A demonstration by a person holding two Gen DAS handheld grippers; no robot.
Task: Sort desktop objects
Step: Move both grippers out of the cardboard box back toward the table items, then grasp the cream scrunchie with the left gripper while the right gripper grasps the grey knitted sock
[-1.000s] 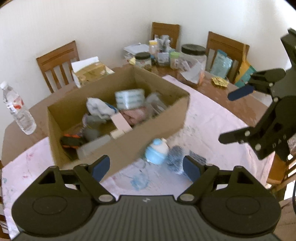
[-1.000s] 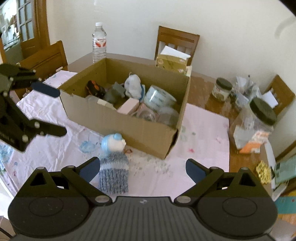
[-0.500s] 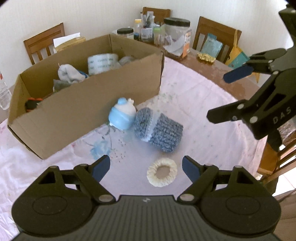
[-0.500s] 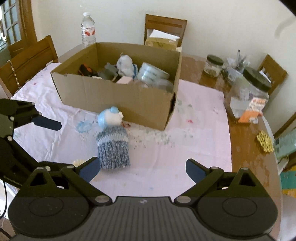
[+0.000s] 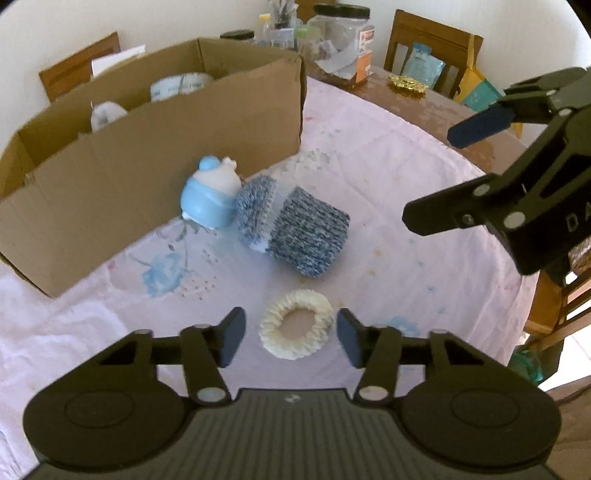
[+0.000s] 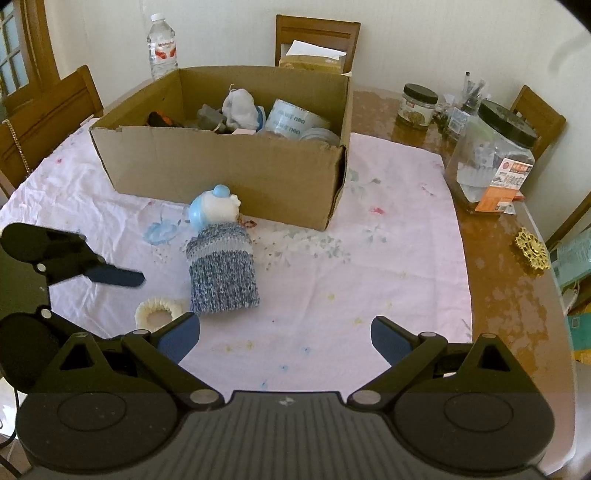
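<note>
Walls: plain and pale, meeting in a corner.
Table: brown wood, glossy, mostly under a pale pink cloth.
Chairs: wooden chairs stood pushed in around it.
Window: wood-framed panes at far left.
Light: soft daylight.

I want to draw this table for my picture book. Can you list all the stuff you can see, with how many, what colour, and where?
cardboard box: one, brown, on the cloth, full of odds and ends
tablecloth: one, pale pink, over the table
toy figure: one, blue and white, against the box front
knitted sleeve: one, blue-grey, lying beside the toy
scrunchie: one, cream, near the table edge
water bottle: one, clear, behind the box
big jar: one, clear with black lid, right side
small jar: one, black lid, right side
gold ornament: one, right edge
chairs: several, brown wood, around the table
left tongs: closing, scrunchie between them, not yet touched
right tongs: open, empty
</note>
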